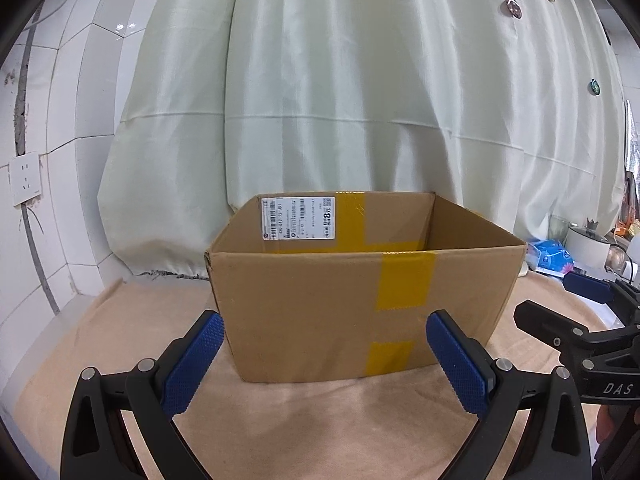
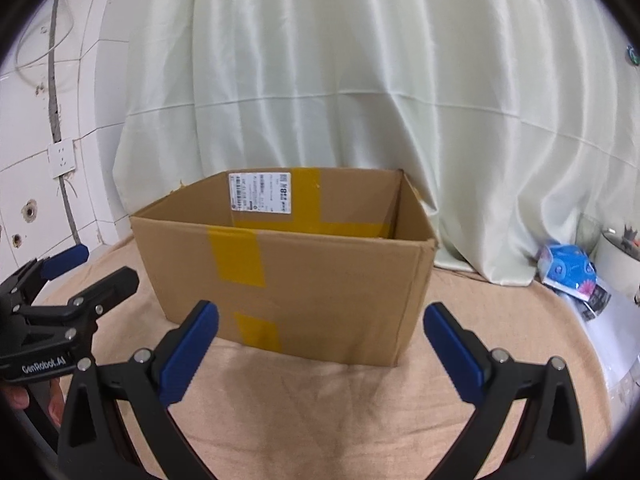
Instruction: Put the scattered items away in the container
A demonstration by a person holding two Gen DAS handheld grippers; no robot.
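Left wrist view: left gripper [image 1: 324,326] jaws wide apart, empty, facing the open cardboard box [image 1: 360,304] on the beige cloth [image 1: 120,320]; right gripper [image 1: 560,300] alongside at the frame edge. Right wrist view: right gripper [image 2: 320,318] also spread, empty, box [image 2: 304,292] just ahead. No scattered items visible near either tool; risk: nudging the light box off position, or grabbing the blue packet [image 2: 568,268] by the curtain [image 2: 360,80] wrongly.

a lived-in home corner, likely beside a kitchen. white glazed wall tiles [image 1: 80,92] carry a wall socket [image 1: 25,178] with a rough chased cable channel, a pale green curtain [image 1: 360,80] hangs behind, and a peach cloth [image 2: 320,400] covers the table. at the edge sit a blue tissue pack [image 2: 568,268] and a white pot-like appliance [image 1: 586,246].
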